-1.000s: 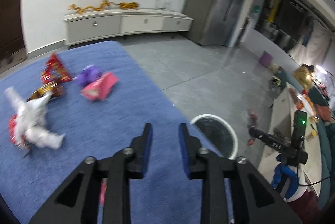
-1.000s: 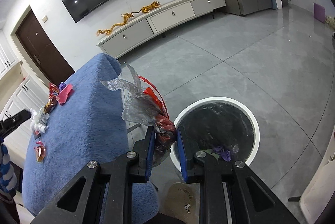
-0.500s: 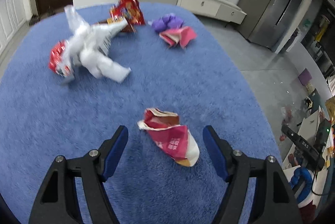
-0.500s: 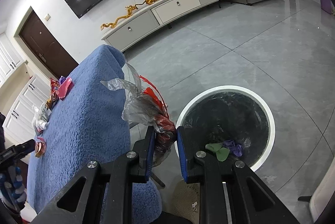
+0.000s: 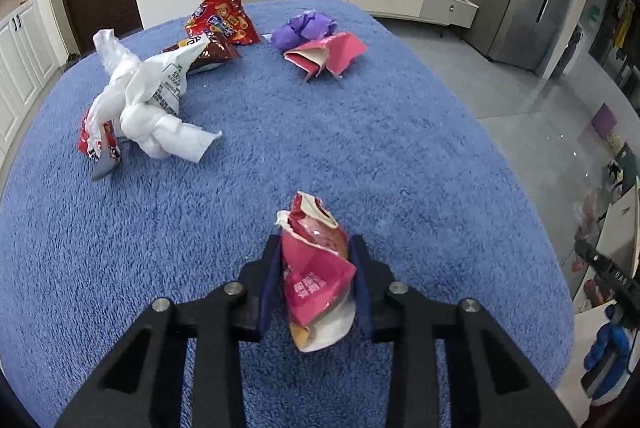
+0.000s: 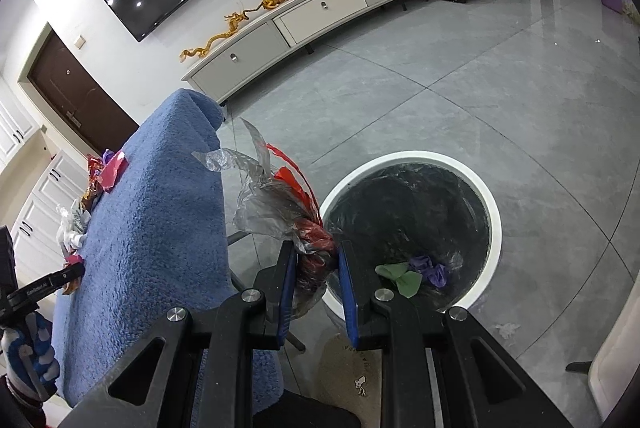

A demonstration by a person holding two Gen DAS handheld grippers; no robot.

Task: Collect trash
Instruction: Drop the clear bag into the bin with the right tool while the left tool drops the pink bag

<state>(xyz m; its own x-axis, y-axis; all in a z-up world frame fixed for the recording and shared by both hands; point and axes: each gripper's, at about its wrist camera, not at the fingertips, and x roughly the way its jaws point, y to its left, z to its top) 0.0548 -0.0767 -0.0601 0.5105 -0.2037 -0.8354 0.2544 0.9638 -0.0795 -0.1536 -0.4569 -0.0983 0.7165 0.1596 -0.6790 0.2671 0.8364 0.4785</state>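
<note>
left gripper (image 5: 315,282): being closed on pink wrapper (image 5: 316,268) | right gripper (image 6: 316,280): clamped on plastic bag (image 6: 280,204) | risk: bag being dropped beside bin (image 6: 494,224), still off-centre

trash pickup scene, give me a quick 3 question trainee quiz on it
1. True or false: the right claw holds nothing.
2. What sits between the left claw's pads? A) purple wad B) pink wrapper C) white bag
3. What colour is the bin's rim?

Key:
1. False: it grips a clear plastic bag with red trash beside the bin.
2. B: the crumpled pink wrapper, the jaws having just closed on it.
3. White.
</note>
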